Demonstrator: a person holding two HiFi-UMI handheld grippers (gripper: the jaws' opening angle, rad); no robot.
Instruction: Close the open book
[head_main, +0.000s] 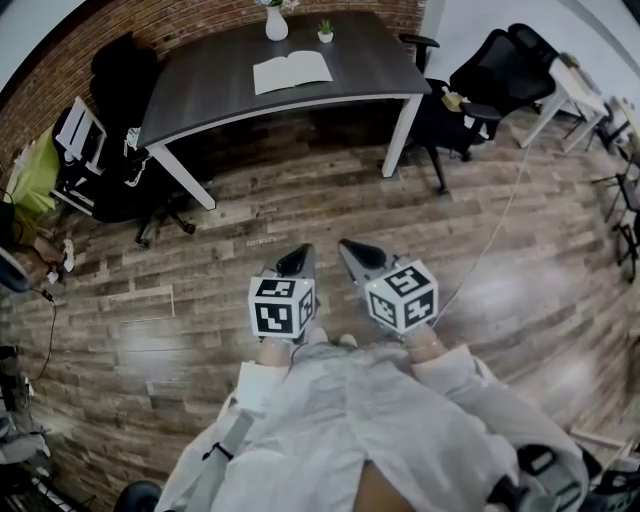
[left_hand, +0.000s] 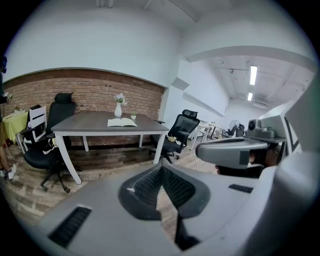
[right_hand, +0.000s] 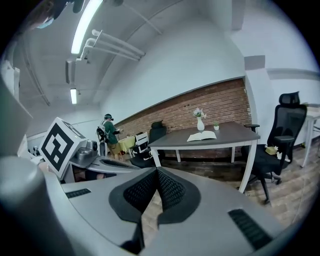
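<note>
2 grippers, both held low over the floor in front of the person: left gripper (head_main: 297, 260) has its jaws pressed together with nothing between them, right gripper (head_main: 352, 252) same, closed and empty

1 open book (head_main: 292, 72), lying flat with pages up on the dark table (head_main: 200, 95), around the middle of the top, well apart from both grippers

On the table behind the book: 1 white vase (head_main: 276, 24) with flowers, 1 small potted plant (head_main: 325, 32) just beside it

Black office chairs: I count 2 at the table's left end (head_main: 125, 75) and 2 off its right end (head_main: 500, 60); the left cluster is cluttered, so that count is rough

1 white desk (head_main: 565, 90) at far right, 1 pale cable (head_main: 490, 240) running across the wood floor (head_main: 250, 200) on the right

Between grippers and table: floor only, the table's long side faces the person

1 person (right_hand: 109, 131) stands far back by the brick wall in the right gripper view
</note>
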